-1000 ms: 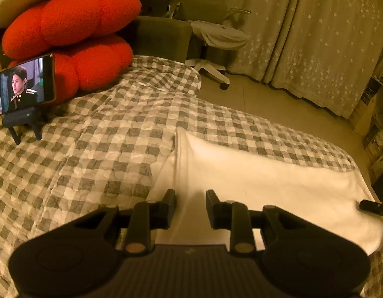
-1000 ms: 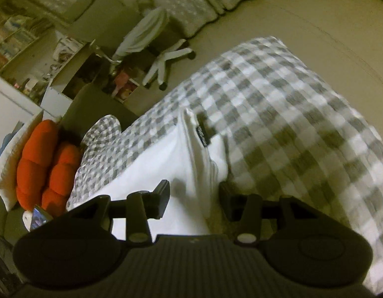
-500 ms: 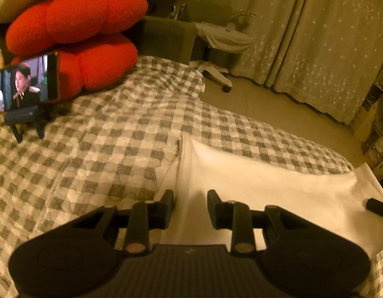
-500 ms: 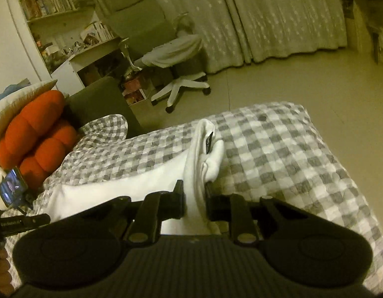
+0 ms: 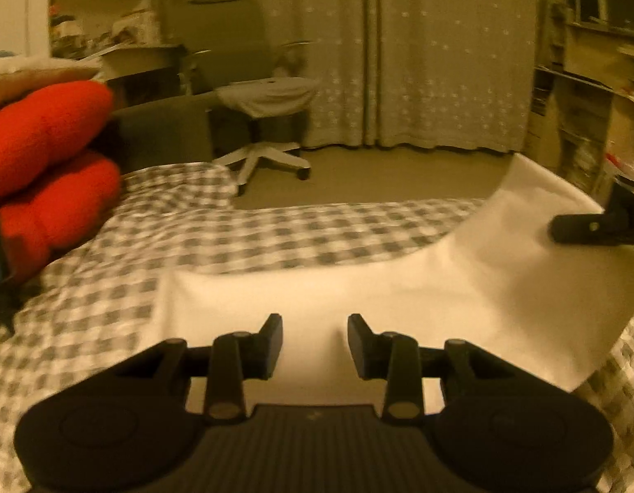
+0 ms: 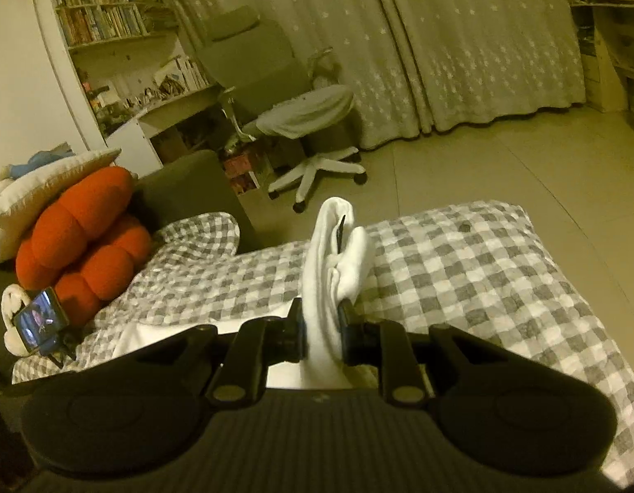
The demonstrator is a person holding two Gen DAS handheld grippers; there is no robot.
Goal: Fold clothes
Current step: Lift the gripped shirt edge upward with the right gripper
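Right end of white garment (image 5: 399,300) now raised, long axis left-right.

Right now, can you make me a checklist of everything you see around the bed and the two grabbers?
Surface: checked blanket covers the bed.
Job's things: white garment lies partly on the blanket; one end is lifted.
Clutter: red cushion, pale pillow, phone on a stand showing a video.
Grippers: left gripper is opening, its pads clear of the cloth; right gripper is clamped on a bunched edge of the garment.
Cables: nothing seen.
Surroundings: office chair, starred curtains, bookshelf, bare floor.
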